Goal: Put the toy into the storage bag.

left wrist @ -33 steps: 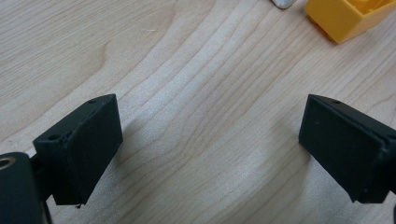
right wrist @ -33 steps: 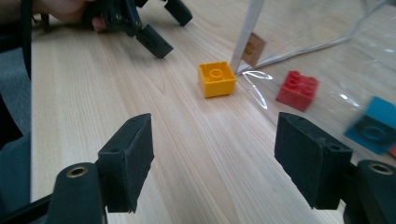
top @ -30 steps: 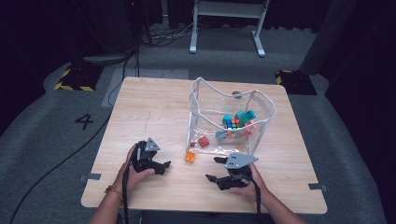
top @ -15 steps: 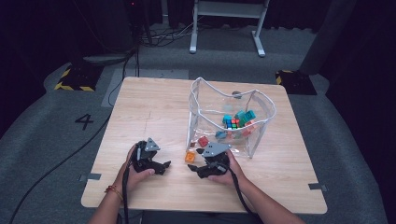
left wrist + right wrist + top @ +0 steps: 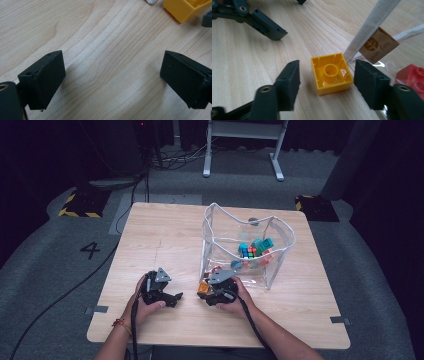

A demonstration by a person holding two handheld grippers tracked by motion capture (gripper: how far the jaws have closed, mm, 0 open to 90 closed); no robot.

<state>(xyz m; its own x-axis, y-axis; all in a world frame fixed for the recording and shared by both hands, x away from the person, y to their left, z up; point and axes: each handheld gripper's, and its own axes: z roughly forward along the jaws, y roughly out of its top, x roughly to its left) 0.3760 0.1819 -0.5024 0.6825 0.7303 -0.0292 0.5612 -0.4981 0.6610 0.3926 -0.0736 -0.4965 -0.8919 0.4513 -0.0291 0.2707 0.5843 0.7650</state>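
A yellow brick [image 5: 331, 72] lies studs-down on the wooden table [image 5: 165, 235], at the front corner of a clear plastic bag [image 5: 220, 250]. My right gripper [image 5: 327, 63] straddles this brick. Its jaws have just been closing: the right pad is at the brick's side, while a gap remains at the left pad. From above, the right gripper [image 5: 202, 292] is at the orange-yellow brick [image 5: 201, 288]. My left gripper [image 5: 113, 53] stands open over bare wood, a short way left of the brick [image 5: 185, 8]; from above the left gripper [image 5: 176, 297] is low on the table.
The bag holds several coloured bricks [image 5: 252, 249], and a red brick [image 5: 412, 75] shows through its plastic on the right. A white strap with a brown tag [image 5: 378, 45] hangs just behind the yellow brick. The left gripper's jaw [image 5: 268, 28] lies nearby.
The right hand has slid left along the table's front to the yellow brick, and its jaws have narrowed around it. The left hand has stayed put.
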